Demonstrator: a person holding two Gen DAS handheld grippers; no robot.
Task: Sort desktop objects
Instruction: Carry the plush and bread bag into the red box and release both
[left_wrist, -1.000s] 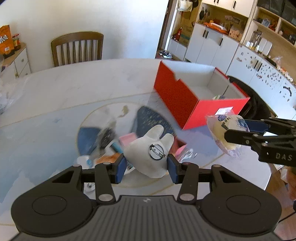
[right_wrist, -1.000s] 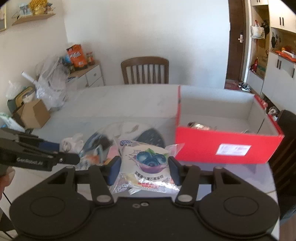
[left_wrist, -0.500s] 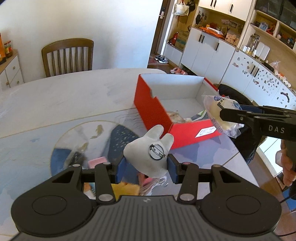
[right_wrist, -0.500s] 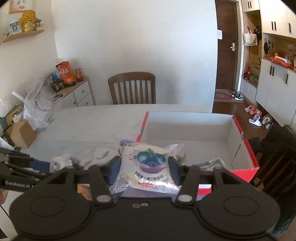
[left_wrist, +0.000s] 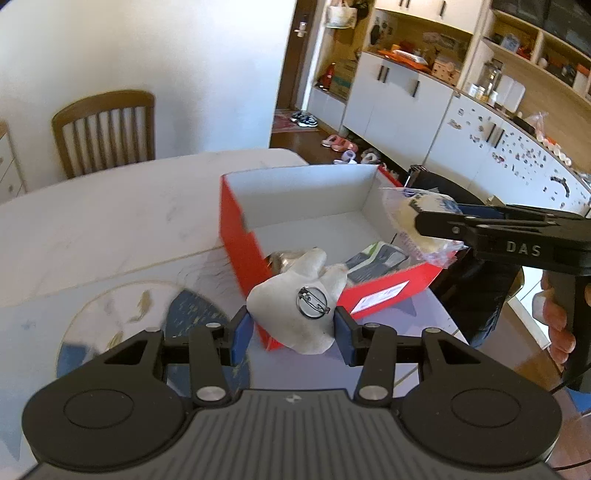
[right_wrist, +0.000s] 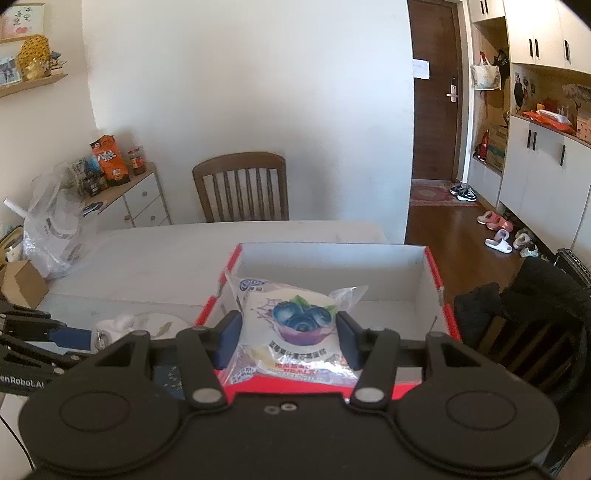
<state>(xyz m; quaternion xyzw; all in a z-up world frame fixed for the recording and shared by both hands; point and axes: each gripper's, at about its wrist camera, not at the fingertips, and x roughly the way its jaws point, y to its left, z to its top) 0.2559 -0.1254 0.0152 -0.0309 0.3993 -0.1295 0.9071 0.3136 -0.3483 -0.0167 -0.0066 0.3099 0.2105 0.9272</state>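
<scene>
My left gripper (left_wrist: 291, 334) is shut on a white plush brooch (left_wrist: 291, 314), its metal pin facing the camera, held above the near corner of the red box (left_wrist: 236, 229). In the right wrist view my right gripper (right_wrist: 288, 341) is shut on a blueberry snack packet (right_wrist: 291, 328), which hangs over the box's near rim (right_wrist: 432, 269). The left wrist view shows that packet (left_wrist: 406, 218) over the box's right side. A dark packet (left_wrist: 380, 258) and a shiny item (left_wrist: 280, 258) lie inside the box.
The box stands on a pale marble table (left_wrist: 110, 221) beside a round fish-pattern mat (left_wrist: 129, 306). A wooden chair (right_wrist: 240, 184) is at the far side. A dark chair with clothing (right_wrist: 517, 314) stands right of the table. A hand (left_wrist: 557, 321) grips the right tool.
Both grippers have carried their items across the table toward the red box, which now looms closer. The pile of loose objects on the mat has dropped out of view.
</scene>
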